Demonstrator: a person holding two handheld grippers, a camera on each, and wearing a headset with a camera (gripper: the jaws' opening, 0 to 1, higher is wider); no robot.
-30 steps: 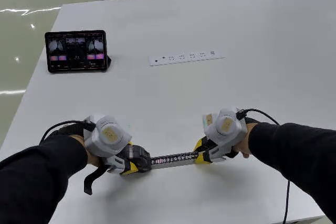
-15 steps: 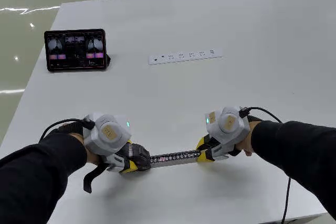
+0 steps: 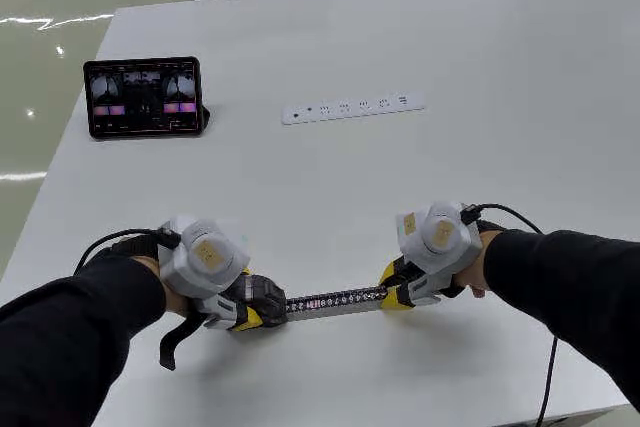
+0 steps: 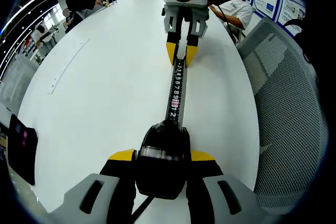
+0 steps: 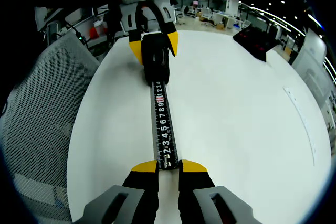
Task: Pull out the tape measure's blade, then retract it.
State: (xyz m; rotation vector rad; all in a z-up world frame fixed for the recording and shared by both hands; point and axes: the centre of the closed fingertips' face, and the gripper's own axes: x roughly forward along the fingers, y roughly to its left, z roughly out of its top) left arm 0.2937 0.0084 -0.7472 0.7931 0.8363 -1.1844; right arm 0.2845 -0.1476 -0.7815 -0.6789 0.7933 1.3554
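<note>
My left gripper (image 3: 250, 309) (image 4: 164, 156) is shut on the black tape measure case (image 3: 262, 300) (image 4: 163, 156) (image 5: 156, 55), which rests on the white table. The numbered blade (image 3: 335, 301) (image 4: 175, 92) (image 5: 162, 127) runs flat along the tabletop from the case to my right gripper (image 3: 388, 297) (image 5: 168, 166). That gripper's yellow-tipped jaws are shut on the blade's end. The two grippers face each other near the table's front edge.
A tablet (image 3: 146, 97) stands at the back left of the white table (image 3: 400, 37), and a white power strip (image 3: 352, 107) lies in the middle. A black cable (image 3: 548, 367) trails from the right gripper over the front edge. A mesh chair (image 4: 286, 98) stands beside the table.
My right gripper has moved a little to the right, drawing more blade out of the case. The left gripper holds the case in place.
</note>
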